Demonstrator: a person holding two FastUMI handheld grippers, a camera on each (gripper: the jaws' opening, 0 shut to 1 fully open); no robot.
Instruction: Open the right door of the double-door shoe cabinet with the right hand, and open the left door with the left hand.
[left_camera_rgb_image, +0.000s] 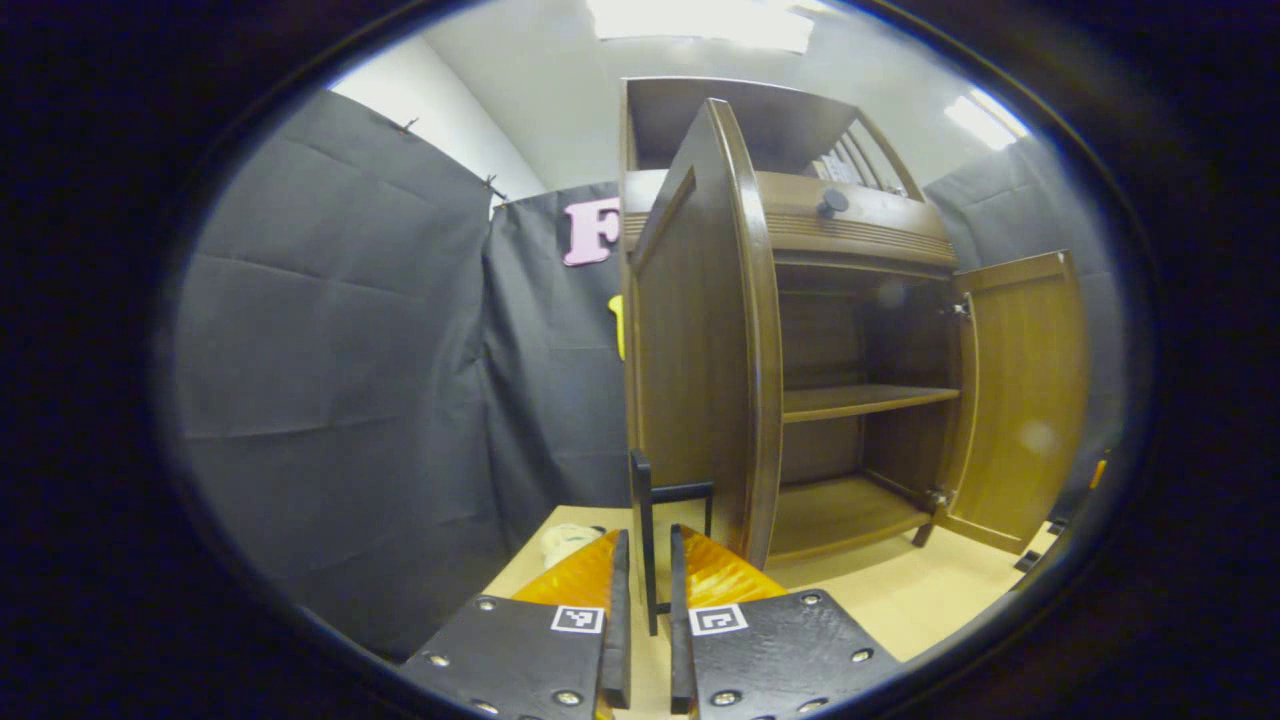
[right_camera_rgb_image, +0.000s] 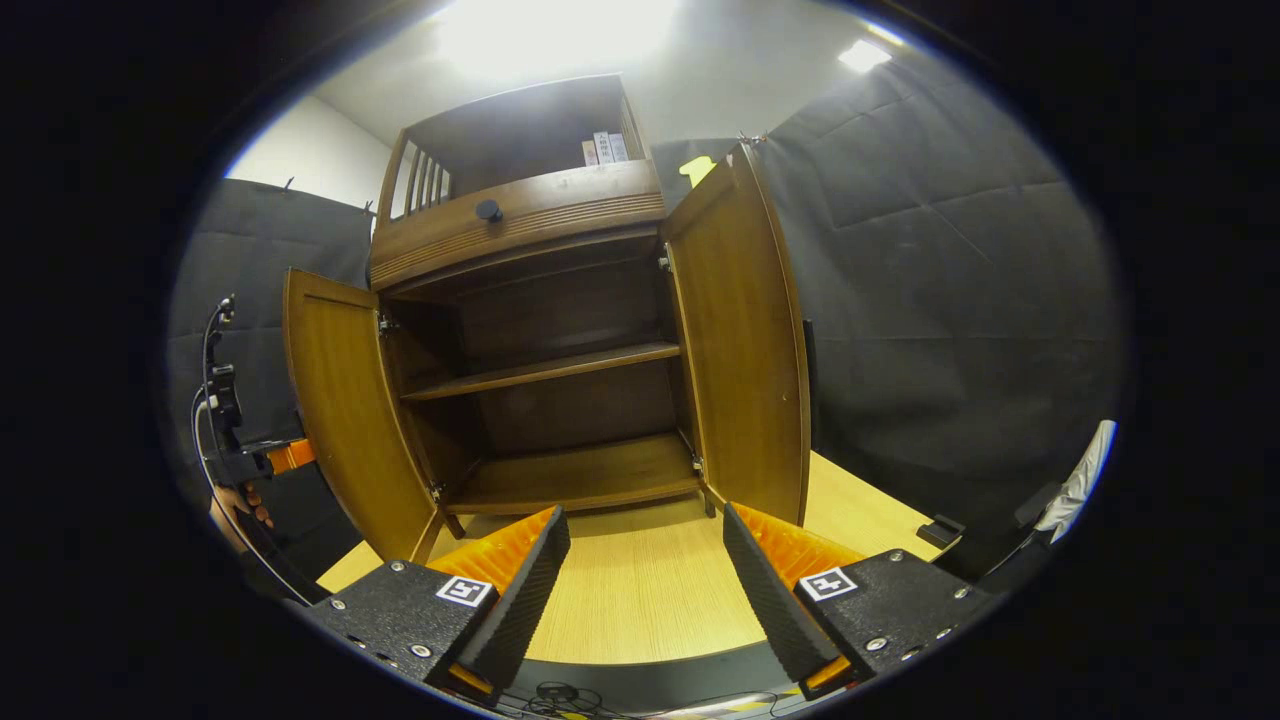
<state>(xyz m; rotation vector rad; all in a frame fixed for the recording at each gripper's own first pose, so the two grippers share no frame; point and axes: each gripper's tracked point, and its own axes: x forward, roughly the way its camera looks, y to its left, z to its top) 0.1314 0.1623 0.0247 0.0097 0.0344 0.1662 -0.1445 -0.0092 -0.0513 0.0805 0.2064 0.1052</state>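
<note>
The brown shoe cabinet (right_camera_rgb_image: 530, 215) stands on a pale table with both doors swung out. Its left door (left_camera_rgb_image: 700, 350) is edge-on right in front of my left gripper (left_camera_rgb_image: 650, 535). That door's thin black handle (left_camera_rgb_image: 648, 500) runs down between the gripper's fingers, which stand barely open with a sliver of gap on each side. The right door (right_camera_rgb_image: 745, 350) hangs wide open. My right gripper (right_camera_rgb_image: 645, 520) is open and holds nothing, low over the table in front of the cabinet's bottom shelf (right_camera_rgb_image: 580, 475). The left gripper (right_camera_rgb_image: 250, 460) is also seen beside the left door (right_camera_rgb_image: 345, 420).
The cabinet has a middle shelf (right_camera_rgb_image: 545, 372), a drawer knob (right_camera_rgb_image: 488, 210) and books (right_camera_rgb_image: 605, 148) in the top bay. A small black block (right_camera_rgb_image: 942, 530) and a white cloth (right_camera_rgb_image: 1085, 470) lie at the table's right. A hand (right_camera_rgb_image: 240, 515) holds the left gripper.
</note>
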